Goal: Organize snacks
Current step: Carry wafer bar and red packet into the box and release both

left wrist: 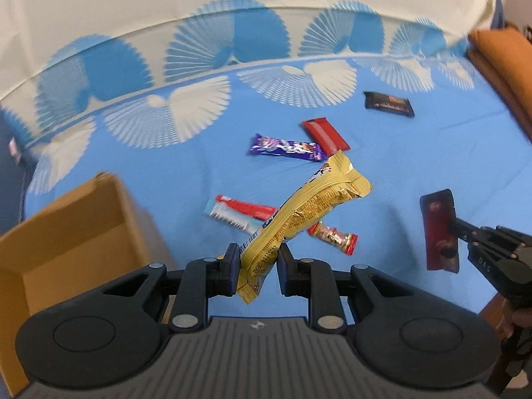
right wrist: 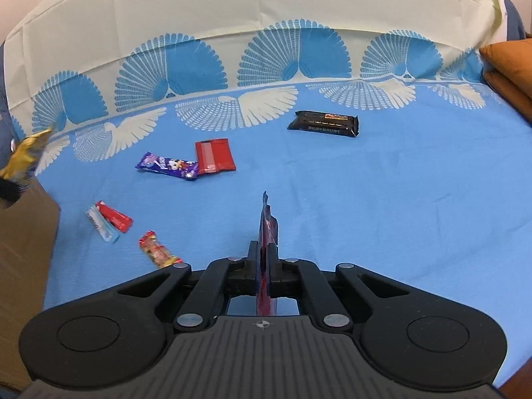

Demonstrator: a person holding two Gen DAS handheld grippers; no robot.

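Note:
My left gripper (left wrist: 257, 259) is shut on a long yellow snack packet (left wrist: 299, 212), held above the blue cloth just right of an open cardboard box (left wrist: 66, 252). My right gripper (right wrist: 264, 256) is shut on a dark red snack packet (right wrist: 267, 229), held edge-on above the cloth; it also shows in the left wrist view (left wrist: 439, 229). On the cloth lie a black bar (right wrist: 324, 123), a red packet (right wrist: 214, 154), a purple bar (right wrist: 168, 164), a red-and-white packet (right wrist: 108, 221) and a small red candy (right wrist: 158, 249).
The box side (right wrist: 23, 232) shows at the left edge of the right wrist view, with the yellow packet (right wrist: 25, 156) above it. An orange cushion (right wrist: 512, 69) sits at the far right. The cloth's white patterned border (right wrist: 232, 50) runs along the back.

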